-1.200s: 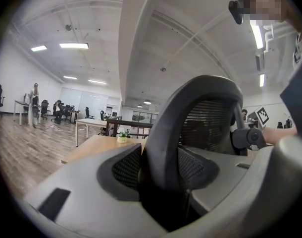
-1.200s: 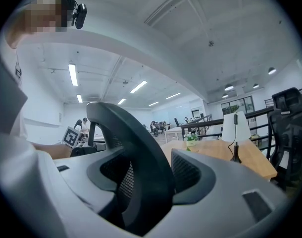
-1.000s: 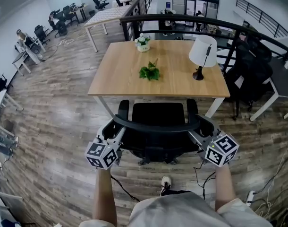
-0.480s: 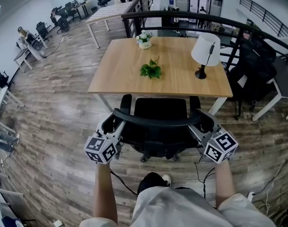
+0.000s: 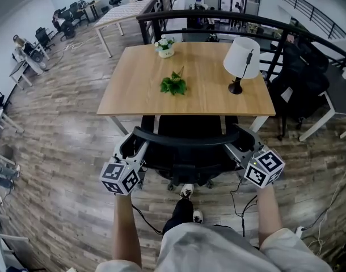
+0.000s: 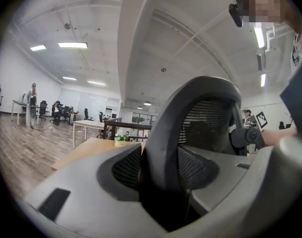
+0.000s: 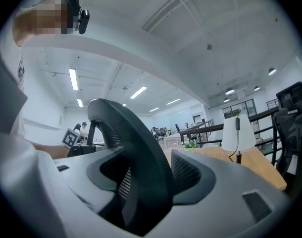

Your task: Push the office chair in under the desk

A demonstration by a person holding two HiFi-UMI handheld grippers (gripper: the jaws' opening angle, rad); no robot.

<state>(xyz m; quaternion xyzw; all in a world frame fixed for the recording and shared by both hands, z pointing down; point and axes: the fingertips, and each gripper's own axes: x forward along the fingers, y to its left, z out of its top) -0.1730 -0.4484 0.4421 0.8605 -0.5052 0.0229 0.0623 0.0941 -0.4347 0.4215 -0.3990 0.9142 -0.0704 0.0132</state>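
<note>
Both left tool (image 5: 138,150) and right tool (image 5: 236,148) drove office chair (image 5: 187,158) farther under desk (image 5: 133,89).

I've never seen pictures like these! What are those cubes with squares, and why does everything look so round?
A person holds a grabbing tool in each hand: the left gripper and the right gripper. The cubes with squares are part of those tools. One picture comes from a camera on the person's head, looking down. The other two come from wide-angle cameras on the tools, which bend everything round. Both tools are clamped on the back of the black office chair. In front stands a wooden desk with a white lamp, a green sprig and a small flower pot on it.
</note>
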